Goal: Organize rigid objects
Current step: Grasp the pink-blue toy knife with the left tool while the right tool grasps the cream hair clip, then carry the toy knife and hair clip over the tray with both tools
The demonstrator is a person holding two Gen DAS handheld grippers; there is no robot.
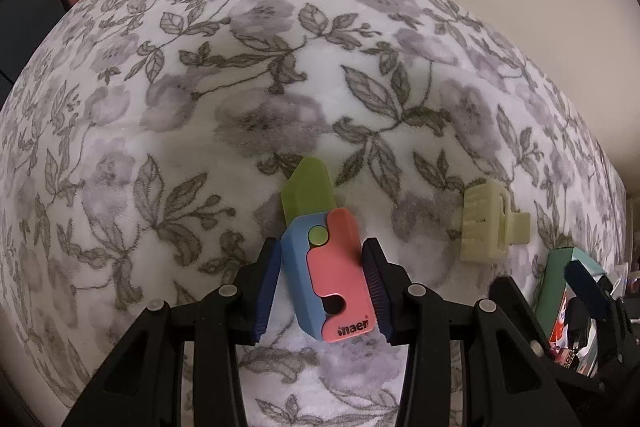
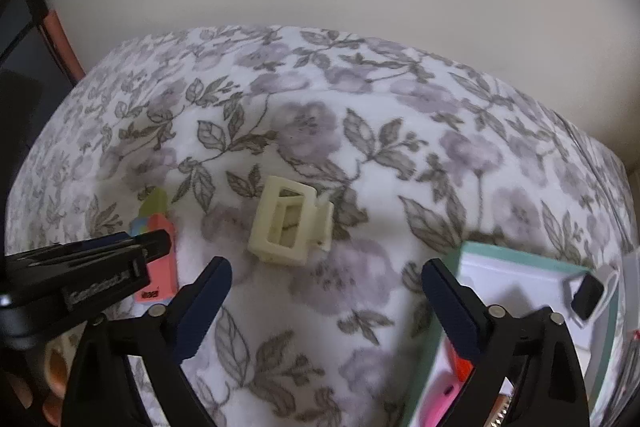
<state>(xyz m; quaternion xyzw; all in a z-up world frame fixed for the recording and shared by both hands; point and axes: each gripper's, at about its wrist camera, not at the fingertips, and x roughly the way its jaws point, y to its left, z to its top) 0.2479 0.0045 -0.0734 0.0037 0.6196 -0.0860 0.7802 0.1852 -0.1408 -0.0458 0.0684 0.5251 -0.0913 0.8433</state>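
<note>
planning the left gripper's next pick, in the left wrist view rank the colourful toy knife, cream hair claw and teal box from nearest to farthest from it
1. Toy knife: between the fingers of the left gripper.
2. Cream hair claw: lying on the floral blanket, off to the right.
3. Teal box: at the far right edge, by the right gripper.

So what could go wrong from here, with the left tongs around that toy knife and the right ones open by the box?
1. The left tongs straddle the pink-and-blue toy knife off-centre and slightly skewed; closing may twist it or push it into the soft floral blanket.
2. The right tongs hang open beside the teal-rimmed box; one finger overlaps its wall and could nudge it.
3. The cream hair claw lies between both tools, so sweeping across could knock it.
</note>
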